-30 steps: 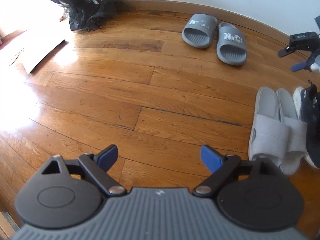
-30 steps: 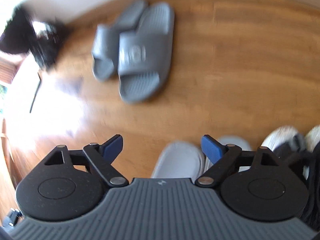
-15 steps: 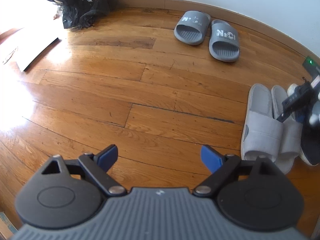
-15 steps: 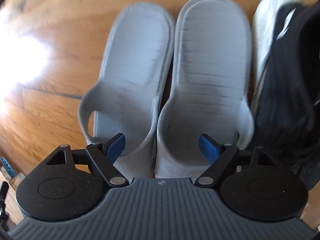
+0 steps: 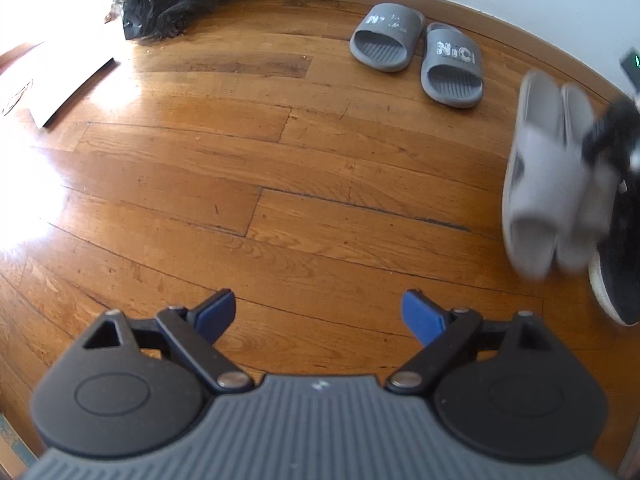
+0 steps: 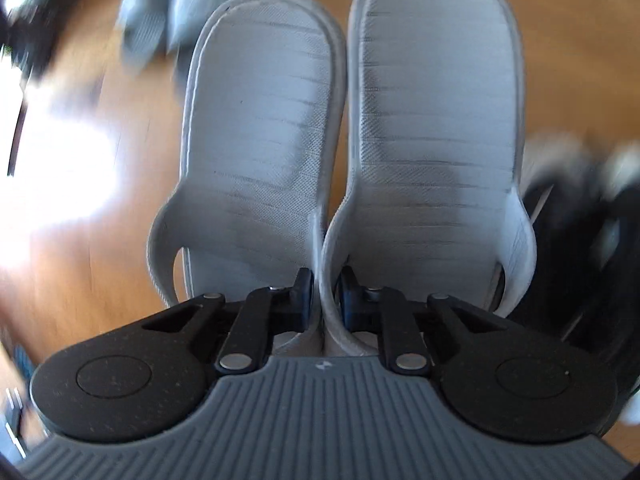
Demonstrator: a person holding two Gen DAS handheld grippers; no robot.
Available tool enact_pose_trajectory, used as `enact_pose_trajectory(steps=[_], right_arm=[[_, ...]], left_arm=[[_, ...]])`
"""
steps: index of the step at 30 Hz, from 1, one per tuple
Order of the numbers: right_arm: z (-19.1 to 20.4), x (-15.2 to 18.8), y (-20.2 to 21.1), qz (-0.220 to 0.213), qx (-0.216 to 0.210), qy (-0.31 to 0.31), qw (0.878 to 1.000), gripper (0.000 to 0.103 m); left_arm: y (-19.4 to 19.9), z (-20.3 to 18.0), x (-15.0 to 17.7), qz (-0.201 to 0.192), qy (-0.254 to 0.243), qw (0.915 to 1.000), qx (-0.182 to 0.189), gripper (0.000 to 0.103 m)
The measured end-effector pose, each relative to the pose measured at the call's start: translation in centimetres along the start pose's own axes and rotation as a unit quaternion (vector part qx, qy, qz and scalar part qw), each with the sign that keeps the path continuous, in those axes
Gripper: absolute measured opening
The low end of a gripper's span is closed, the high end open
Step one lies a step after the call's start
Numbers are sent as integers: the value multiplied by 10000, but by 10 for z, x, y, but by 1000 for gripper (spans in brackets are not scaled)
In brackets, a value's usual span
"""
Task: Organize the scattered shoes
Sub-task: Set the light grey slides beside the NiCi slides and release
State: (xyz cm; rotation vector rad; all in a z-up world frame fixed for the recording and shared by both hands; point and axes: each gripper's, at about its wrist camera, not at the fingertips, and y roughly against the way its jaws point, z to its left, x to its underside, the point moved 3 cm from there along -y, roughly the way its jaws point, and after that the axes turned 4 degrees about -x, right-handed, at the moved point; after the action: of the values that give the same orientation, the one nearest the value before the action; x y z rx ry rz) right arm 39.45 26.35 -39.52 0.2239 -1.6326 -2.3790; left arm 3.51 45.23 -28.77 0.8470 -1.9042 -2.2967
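Observation:
My right gripper is shut on the touching inner straps of a pair of light grey slippers. One slipper lies on each side of the jaws. In the left wrist view the pair is blurred and appears lifted off the floor at the right. My left gripper is open and empty above bare wooden floor. A pair of dark grey slides sits side by side by the far wall. A black sneaker with a white sole lies at the right edge.
A black plastic bag sits in the far left corner. A white flat board lies on the floor at left in bright sunlight. The white wall and baseboard run behind the slides. Black sneakers lie right of the held slippers.
My right gripper has closed on the inner straps of the light grey slippers and the pair has moved up and away. The left gripper has stayed open and shifted slightly.

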Motion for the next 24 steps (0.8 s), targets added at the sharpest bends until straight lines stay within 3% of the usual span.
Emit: enact_pose_trajectory(steps=[8, 13, 15, 16, 17, 18, 19, 20, 21, 24], right_arm=[[-18, -166, -35, -91, 644, -373, 9972, 13], [9, -228, -45, -305, 739, -294, 9964, 17], [15, -241, -45, -416, 755, -348, 9957, 28], [17, -247, -42, -530, 753, -383, 9950, 39], [19, -249, -38, -674, 752, -392, 9941, 59], [20, -249, -33, -815, 755, -381, 9931, 70], [23, -246, -23, -1078, 804, -357, 9903, 91], [31, -233, -4, -1535, 855, -242, 9842, 98], [42, -215, 10, -1777, 713, -42, 9815, 97], [66, -167, 28, -1818, 18, 522, 9819, 95]], left_arm=[[-10, 4, 1, 208, -49, 9995, -213, 90], [-15, 5, -1, 354, -84, 9987, -347, 90], [-16, 3, -2, 378, -148, 9986, -333, 90], [-17, 1, -2, 393, -180, 9986, -305, 90], [-17, -1, -2, 405, -212, 9986, -279, 90], [-17, -1, -2, 405, -241, 9986, -255, 90], [-17, -2, -2, 402, -272, 9985, -234, 90], [-17, -3, -2, 388, -313, 9985, -226, 90], [-17, -3, -1, 377, -344, 9985, -222, 90], [-20, 2, -1, 392, -265, 9985, -280, 90]])
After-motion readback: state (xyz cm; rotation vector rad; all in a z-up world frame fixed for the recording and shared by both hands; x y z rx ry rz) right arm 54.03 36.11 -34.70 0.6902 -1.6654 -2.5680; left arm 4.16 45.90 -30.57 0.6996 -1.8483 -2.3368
